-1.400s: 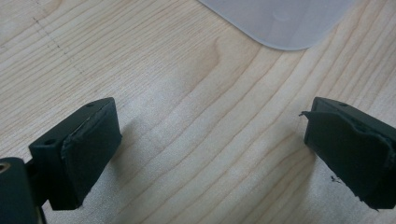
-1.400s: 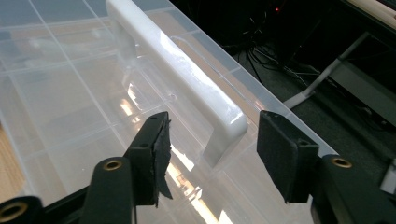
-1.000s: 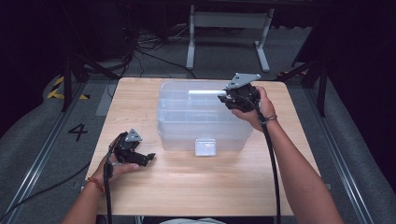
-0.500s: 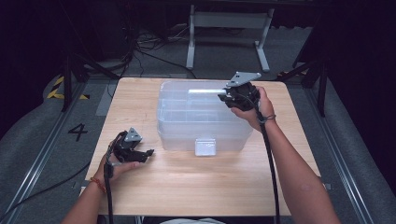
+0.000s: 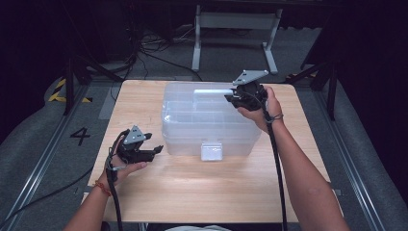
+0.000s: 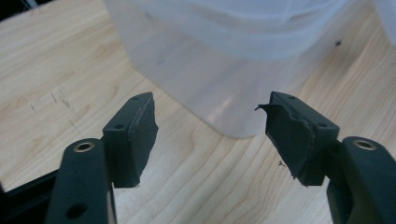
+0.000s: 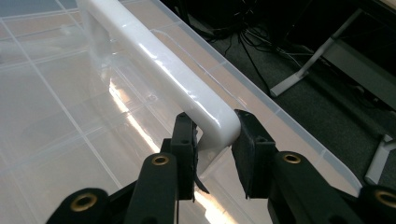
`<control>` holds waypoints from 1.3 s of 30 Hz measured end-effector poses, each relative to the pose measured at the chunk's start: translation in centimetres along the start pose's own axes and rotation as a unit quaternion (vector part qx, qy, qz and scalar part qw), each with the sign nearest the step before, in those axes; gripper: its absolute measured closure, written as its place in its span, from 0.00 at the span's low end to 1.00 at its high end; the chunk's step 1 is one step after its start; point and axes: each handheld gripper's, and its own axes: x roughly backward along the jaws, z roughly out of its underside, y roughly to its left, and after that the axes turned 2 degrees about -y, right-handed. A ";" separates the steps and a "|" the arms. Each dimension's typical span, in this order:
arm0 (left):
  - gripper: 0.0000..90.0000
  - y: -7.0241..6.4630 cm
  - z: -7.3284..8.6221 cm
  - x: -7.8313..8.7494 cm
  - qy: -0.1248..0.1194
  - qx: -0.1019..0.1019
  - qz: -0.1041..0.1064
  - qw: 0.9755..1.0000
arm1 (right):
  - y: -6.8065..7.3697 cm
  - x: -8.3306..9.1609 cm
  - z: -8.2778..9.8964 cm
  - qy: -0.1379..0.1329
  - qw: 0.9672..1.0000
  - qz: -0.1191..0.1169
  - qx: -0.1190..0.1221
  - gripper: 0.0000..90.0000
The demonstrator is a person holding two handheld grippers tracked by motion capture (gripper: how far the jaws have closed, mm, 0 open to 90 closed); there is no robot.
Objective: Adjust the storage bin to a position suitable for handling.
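Clear bin sits mid-tabletop; rigid, slick plastic, probably light. Your right hand-held gripper clamps the white handle, the best hold. Your left hand-held gripper has just been closing, jaws part-open, nothing between them

A lab: bare wooden table, floor rails, loose cables, dark surroundings.

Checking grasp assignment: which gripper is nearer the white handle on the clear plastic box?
Right. Right gripper jaws clamp the white handle; left gripper sits off the box's front-left corner.
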 end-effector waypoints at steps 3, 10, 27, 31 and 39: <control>0.45 -0.2 -0.4 0.3 -0.013 -0.003 0.000 1.000 | -0.2 0.0 -0.2 0.005 1.000 -0.002 -0.003 0.79; 0.62 -0.3 -1.3 0.5 -0.020 -0.008 0.017 1.000 | -0.5 -0.1 -0.7 0.012 1.000 -0.002 -0.006 0.79; 0.81 -0.1 -2.6 0.7 -0.026 -0.008 0.042 0.999 | -0.9 -0.2 -1.2 0.019 1.000 -0.004 -0.011 0.79; 0.87 -0.1 -2.9 0.7 -0.034 -0.014 0.040 0.999 | -0.9 -0.2 -1.3 0.020 1.000 -0.004 -0.014 0.79; 0.94 0.4 -2.6 0.6 -0.047 -0.003 0.047 0.998 | -0.9 -0.2 -1.3 0.021 1.000 -0.002 -0.013 0.79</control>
